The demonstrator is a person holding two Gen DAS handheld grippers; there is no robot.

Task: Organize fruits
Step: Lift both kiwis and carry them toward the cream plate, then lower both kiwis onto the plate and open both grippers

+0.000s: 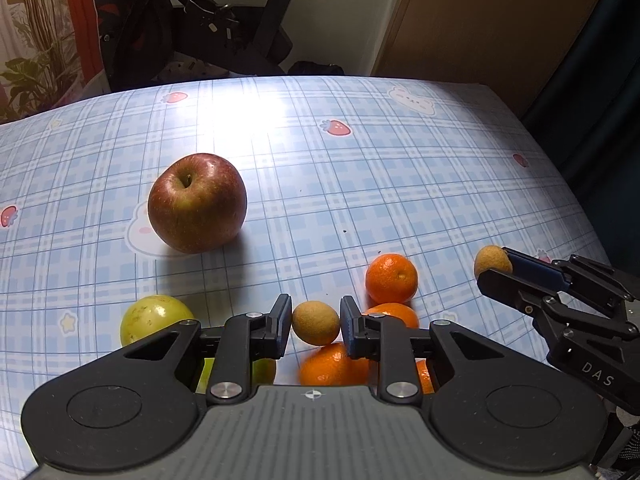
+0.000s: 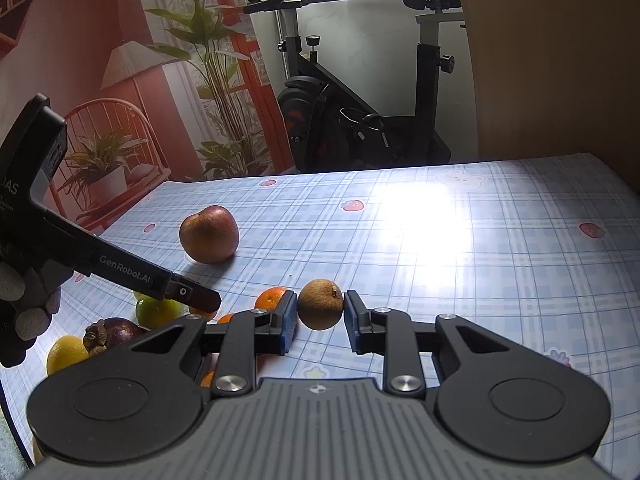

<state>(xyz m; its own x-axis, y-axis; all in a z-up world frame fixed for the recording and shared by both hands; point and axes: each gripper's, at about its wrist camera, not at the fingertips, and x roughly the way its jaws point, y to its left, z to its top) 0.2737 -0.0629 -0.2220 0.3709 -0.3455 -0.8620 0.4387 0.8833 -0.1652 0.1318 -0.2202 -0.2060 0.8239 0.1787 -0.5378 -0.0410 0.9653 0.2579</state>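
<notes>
- The left gripper (image 1: 316, 322) has its jaws closed on a small brown fruit (image 1: 316, 323), held just above the cluster of oranges (image 1: 391, 278) at the near edge of the tabletop (image 1: 400, 184).
- The right gripper (image 2: 320, 312) likewise grips a second brown fruit (image 2: 321, 304), off to the right of the cluster.
- By my reading the sorting is at an early stage: the two brown fruits are lifted out but not set down, and no separate groups show; the red apple (image 1: 197, 203) sits alone, well apart.
- Only the right wrist view shows a mangosteen (image 2: 114, 332) and a yellow fruit (image 2: 66, 354) beside the green fruit (image 2: 158, 311).
- The left wrist view shows both grippers at once, each with its fruit.
</notes>
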